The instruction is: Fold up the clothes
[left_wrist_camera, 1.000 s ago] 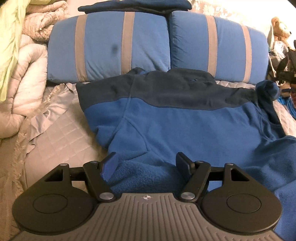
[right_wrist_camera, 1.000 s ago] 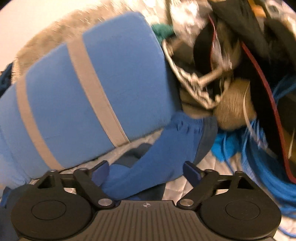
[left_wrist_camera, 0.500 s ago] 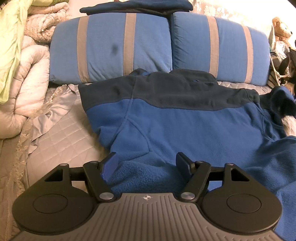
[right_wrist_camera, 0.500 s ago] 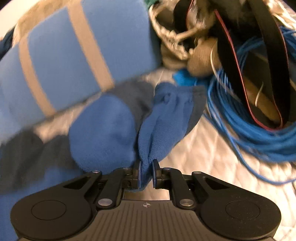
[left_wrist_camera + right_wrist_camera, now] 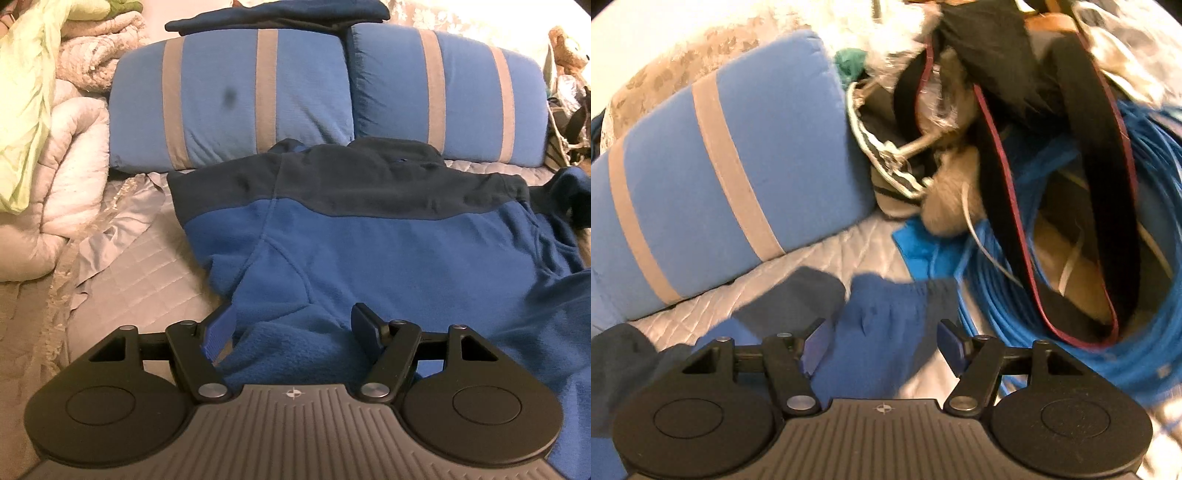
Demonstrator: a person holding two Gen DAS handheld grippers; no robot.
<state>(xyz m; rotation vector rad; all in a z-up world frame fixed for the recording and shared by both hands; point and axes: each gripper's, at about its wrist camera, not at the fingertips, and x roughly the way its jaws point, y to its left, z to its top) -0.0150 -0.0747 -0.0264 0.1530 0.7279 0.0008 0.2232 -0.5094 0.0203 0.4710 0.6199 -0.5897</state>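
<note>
A blue fleece jacket with a dark navy yoke lies spread on the quilted bed, collar toward the pillows. My left gripper is open, its jaws standing either side of a bunched fold of the fleece hem. My right gripper is open over the end of the jacket's sleeve, which lies flat on the quilt between the fingers. That sleeve also shows at the right edge of the left wrist view.
Two blue pillows with grey stripes line the head of the bed, a folded navy garment on top. Rumpled comforters pile at the left. Coiled blue cable, black straps and a plush toy crowd the right.
My right gripper was shut on the sleeve cuff half a second ago; it has opened and the cuff now lies on the quilt. My left gripper stayed open and hardly moved.
</note>
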